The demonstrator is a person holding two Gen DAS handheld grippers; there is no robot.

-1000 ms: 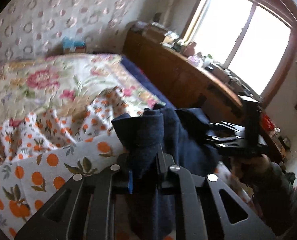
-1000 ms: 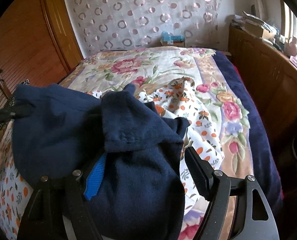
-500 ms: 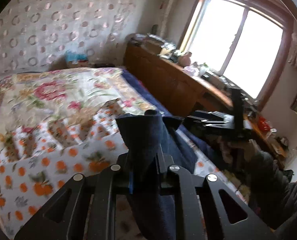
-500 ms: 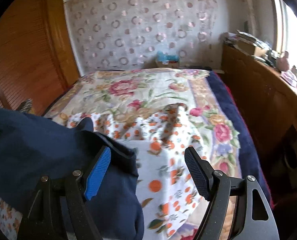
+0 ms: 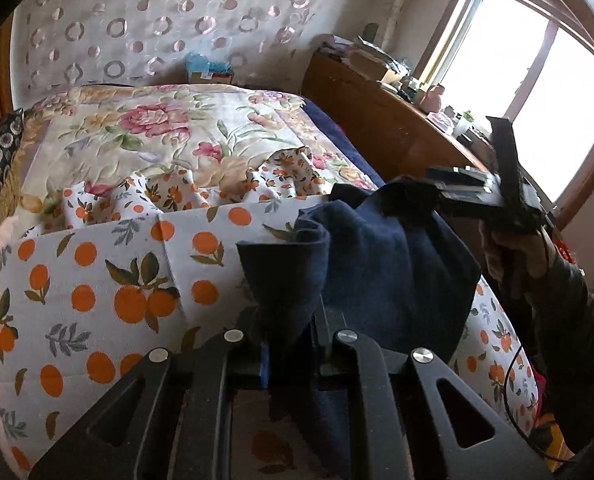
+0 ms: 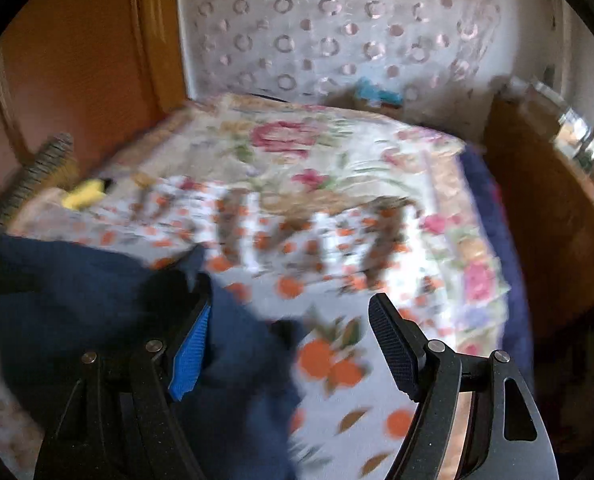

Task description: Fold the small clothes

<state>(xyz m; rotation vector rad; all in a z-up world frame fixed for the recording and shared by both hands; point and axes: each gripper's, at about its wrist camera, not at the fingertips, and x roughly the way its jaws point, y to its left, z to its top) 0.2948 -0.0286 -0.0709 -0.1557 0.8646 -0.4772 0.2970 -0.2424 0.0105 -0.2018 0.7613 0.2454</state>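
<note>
Left gripper [image 5: 289, 354] clamped on dark navy fleece garment [image 5: 377, 264]; right gripper [image 6: 287, 354] released.

Right jaws had just narrowed slightly, nothing pinched; fleece draped past the left-hand blue pad [image 6: 191, 350], probably held up for re-gripping. Beyond: white orange-print sheet [image 5: 109, 280], floral quilt [image 5: 169, 128], wooden dresser [image 5: 381, 120], window [image 5: 537, 92].

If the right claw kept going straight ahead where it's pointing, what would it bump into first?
Probably the white bedsheet with orange fruit print, seen through the gap of the open right claw. The dark blue fleece garment drapes beside its left finger, apparently off that line; blur hides the depth.
</note>
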